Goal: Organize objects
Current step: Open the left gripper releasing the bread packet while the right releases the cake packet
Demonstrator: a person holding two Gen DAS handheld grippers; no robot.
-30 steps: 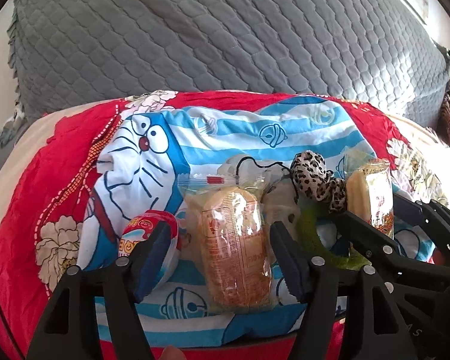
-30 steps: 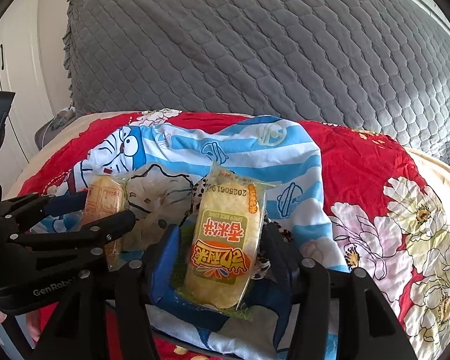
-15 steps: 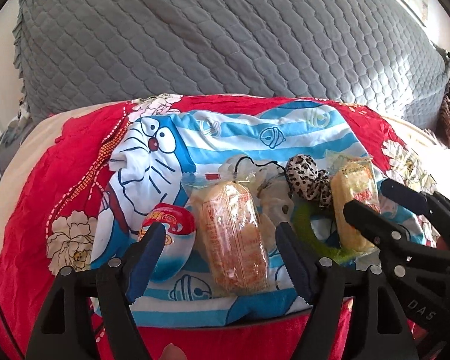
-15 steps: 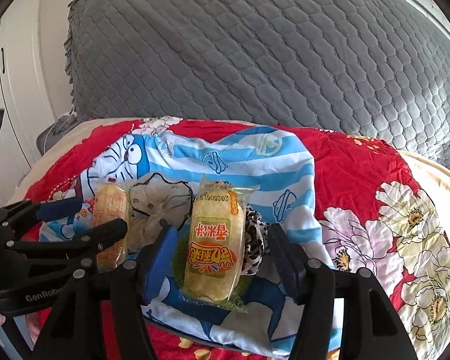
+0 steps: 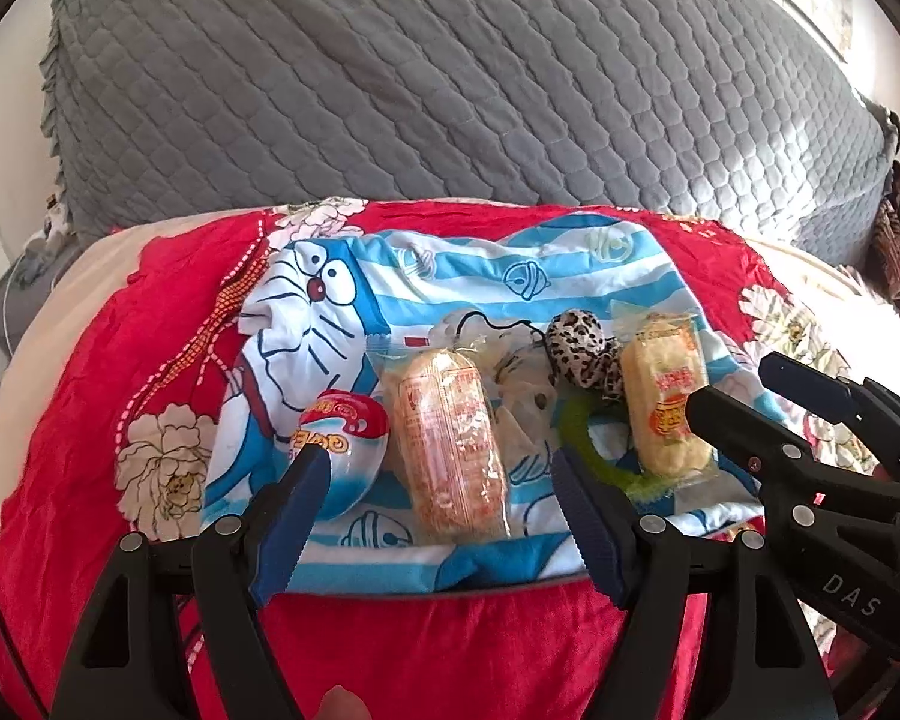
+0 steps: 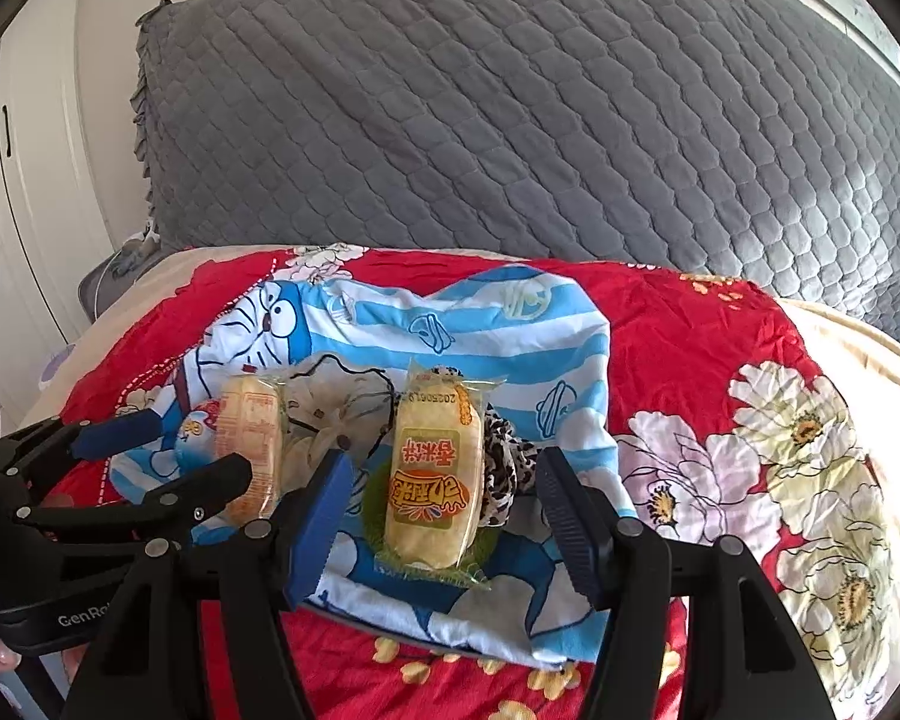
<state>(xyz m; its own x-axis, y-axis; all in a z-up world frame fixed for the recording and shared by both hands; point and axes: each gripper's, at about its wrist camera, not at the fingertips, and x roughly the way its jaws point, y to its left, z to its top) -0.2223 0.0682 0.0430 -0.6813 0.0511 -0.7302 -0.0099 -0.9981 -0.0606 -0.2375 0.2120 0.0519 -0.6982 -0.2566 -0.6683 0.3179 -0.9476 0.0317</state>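
Clear-wrapped, two snack packs (image 5: 444, 450) (image 6: 435, 480) lie on the blue-striped cloth (image 5: 498, 282), with a red-capped cup (image 5: 342, 450), a leopard scrunchie (image 5: 582, 342) and a green ring (image 5: 594, 450) crowded beside them. Both tools, left (image 5: 438, 516) and right (image 6: 444, 516), have just been spreading and hang empty at the cloth's near edge. The red bedspread (image 6: 690, 348) lies bare to the right.

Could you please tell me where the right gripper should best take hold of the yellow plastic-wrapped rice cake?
Probably across the middle of the yellow plastic-wrapped rice cake, from above: it lies lengthwise between the open right gripper, narrow sides facing the fingers.
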